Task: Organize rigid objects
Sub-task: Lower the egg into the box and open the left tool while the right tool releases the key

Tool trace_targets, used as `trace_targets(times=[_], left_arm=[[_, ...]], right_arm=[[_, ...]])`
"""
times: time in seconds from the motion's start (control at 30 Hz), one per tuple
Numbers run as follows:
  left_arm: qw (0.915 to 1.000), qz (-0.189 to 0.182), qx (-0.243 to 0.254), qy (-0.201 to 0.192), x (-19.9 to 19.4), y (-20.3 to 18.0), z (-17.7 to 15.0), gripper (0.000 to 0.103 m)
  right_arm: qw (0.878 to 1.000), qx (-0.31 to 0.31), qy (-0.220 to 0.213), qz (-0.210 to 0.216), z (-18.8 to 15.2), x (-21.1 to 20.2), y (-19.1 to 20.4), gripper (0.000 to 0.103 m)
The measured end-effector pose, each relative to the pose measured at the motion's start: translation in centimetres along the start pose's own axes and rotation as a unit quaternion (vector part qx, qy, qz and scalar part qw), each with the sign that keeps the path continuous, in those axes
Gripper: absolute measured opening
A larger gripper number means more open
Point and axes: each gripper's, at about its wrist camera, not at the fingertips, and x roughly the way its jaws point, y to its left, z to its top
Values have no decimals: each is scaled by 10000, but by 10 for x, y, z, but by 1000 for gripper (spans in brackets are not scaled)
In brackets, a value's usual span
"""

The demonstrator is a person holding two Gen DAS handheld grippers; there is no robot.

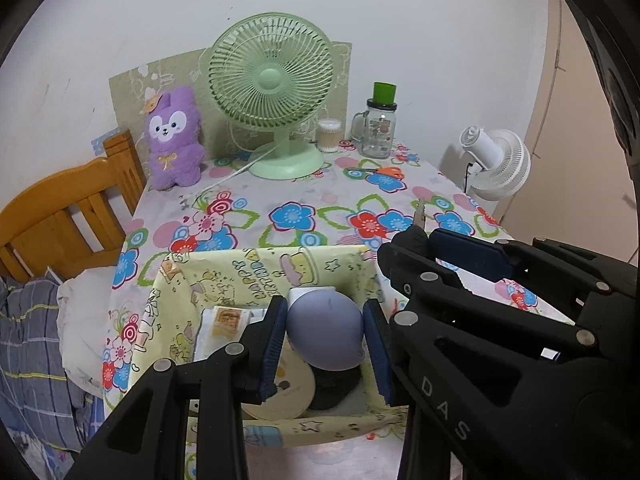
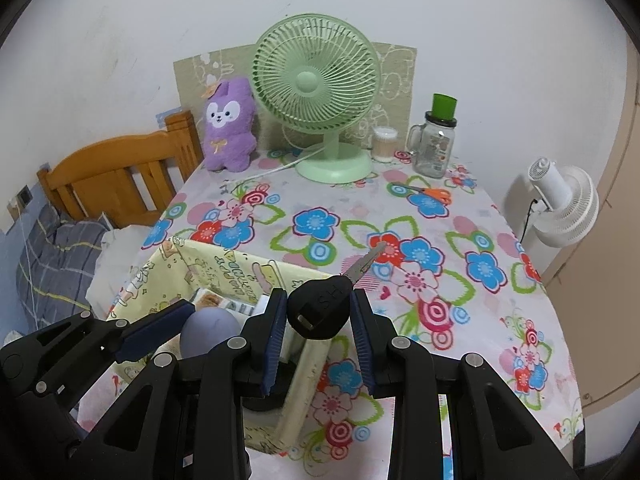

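Observation:
My left gripper (image 1: pixel 326 334) is shut on a lavender egg-shaped object (image 1: pixel 326 330) and holds it over the yellow cartoon-print box (image 1: pixel 224 276). Inside the box lie a round cream disc (image 1: pixel 286 394), a dark object (image 1: pixel 334 392) and printed packets (image 1: pixel 224 328). My right gripper (image 2: pixel 320 322) is shut on the black head of a key (image 2: pixel 320 312), blade pointing forward, above the box's right wall (image 2: pixel 304 376). The right gripper shows in the left wrist view (image 1: pixel 424 236), just right of the box. The egg also shows in the right wrist view (image 2: pixel 210 332).
A flowered tablecloth (image 2: pixel 400 216) covers the table. At the back stand a green fan (image 1: pixel 272 92), a purple plush (image 1: pixel 174 136), a cotton-swab tub (image 1: pixel 329 136) and a glass jar mug (image 1: pixel 378 128). Orange scissors (image 1: pixel 386 172) lie nearby. A white fan (image 1: pixel 496 164) stands right, a wooden bed (image 1: pixel 68 208) left.

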Motion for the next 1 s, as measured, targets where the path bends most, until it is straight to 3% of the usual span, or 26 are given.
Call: trace_targets(times=[0.6,0.83,1.0], left_arm=[[9984,109,-378,400,37,42,-7,42],[9979,294,-372,446,41,52,-10,63],[9969,383,-382,563,44,59,-12,69]], right_arm=[[9991,-190,367,87,2,41,26,35],[9979,-231,509,313,2,54,36,35],[9966,-223,621,501,1,64,41,35]])
